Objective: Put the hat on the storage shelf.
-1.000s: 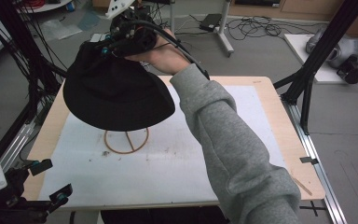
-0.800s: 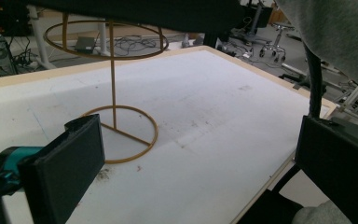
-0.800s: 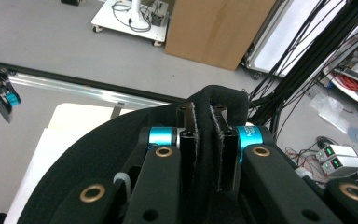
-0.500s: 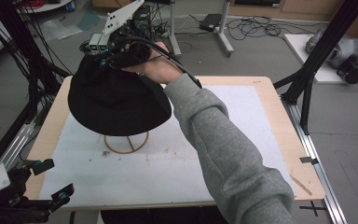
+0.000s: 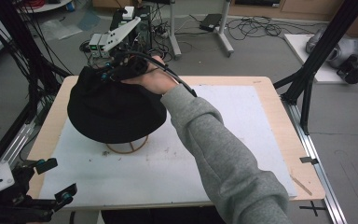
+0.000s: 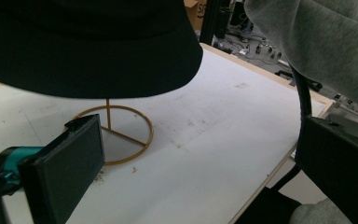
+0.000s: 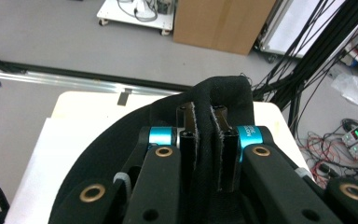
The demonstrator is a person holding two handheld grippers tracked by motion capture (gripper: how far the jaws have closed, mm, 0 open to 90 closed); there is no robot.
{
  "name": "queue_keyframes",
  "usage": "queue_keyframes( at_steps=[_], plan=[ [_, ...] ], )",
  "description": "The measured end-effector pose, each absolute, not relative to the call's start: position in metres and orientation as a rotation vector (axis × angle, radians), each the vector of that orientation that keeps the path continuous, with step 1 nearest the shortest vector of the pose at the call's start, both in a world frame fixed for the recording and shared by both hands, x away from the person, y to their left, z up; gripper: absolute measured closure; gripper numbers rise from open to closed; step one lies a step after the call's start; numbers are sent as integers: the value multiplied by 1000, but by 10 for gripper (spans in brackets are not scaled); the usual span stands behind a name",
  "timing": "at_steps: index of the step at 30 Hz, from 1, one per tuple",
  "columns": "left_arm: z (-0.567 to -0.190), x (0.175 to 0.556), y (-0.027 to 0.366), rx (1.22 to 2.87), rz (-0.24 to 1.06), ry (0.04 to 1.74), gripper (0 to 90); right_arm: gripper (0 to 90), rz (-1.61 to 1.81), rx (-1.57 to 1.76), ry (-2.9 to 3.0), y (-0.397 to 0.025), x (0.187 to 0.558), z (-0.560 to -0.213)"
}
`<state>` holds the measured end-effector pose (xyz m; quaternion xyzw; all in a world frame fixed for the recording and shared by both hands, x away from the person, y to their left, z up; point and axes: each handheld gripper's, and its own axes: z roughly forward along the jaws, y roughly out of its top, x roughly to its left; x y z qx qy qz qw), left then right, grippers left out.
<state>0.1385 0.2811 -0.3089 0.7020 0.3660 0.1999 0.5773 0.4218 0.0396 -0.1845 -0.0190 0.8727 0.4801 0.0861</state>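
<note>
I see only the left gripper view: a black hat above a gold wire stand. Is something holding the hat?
Observer: Yes. In the right gripper view the right gripper is shut on a fold of the black hat.
Operator: Where on the hat is this fold?
Observer: In the high view it is at the hat's far top edge, away from the person.
Operator: And where is my left gripper on the table?
Observer: The high view shows the left gripper open at the table's near left corner, apart from the hat and the wire stand.
</note>
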Motion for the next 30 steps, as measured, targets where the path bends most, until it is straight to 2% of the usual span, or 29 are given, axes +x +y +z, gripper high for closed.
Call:
queue_keyframes(
  at_steps=[9,14,17,18,21,22,23,24,25,27,28,30],
  plan=[
    [-310,139,283,1637,469,860,18,814,1441,-53,2599,40,422,-187],
    [-310,139,282,1641,466,862,18,693,1457,-21,2594,40,423,-187],
    [-310,139,282,1640,465,862,18,656,1453,-9,2594,40,424,-188],
    [-310,139,283,1638,466,862,18,582,1458,4,2591,40,424,-188],
    [-310,139,283,1637,467,863,18,457,1470,40,2577,40,427,-189],
    [-310,139,283,1637,467,863,18,457,1470,40,2577,40,427,-189],
    [-310,139,283,1638,467,863,18,355,1484,65,2570,40,428,-188],
    [-310,139,283,1639,466,863,18,355,1484,65,2570,40,428,-188],
    [-311,140,283,1639,465,864,18,278,1490,78,2554,39,429,-188],
    [-311,140,283,1640,464,864,18,187,1504,105,2551,38,430,-188],
    [-311,140,283,1640,464,864,18,187,1504,105,2551,38,430,-188],
    [-311,141,282,1639,463,864,18,107,1552,145,2550,35,433,-187]
  ],
)
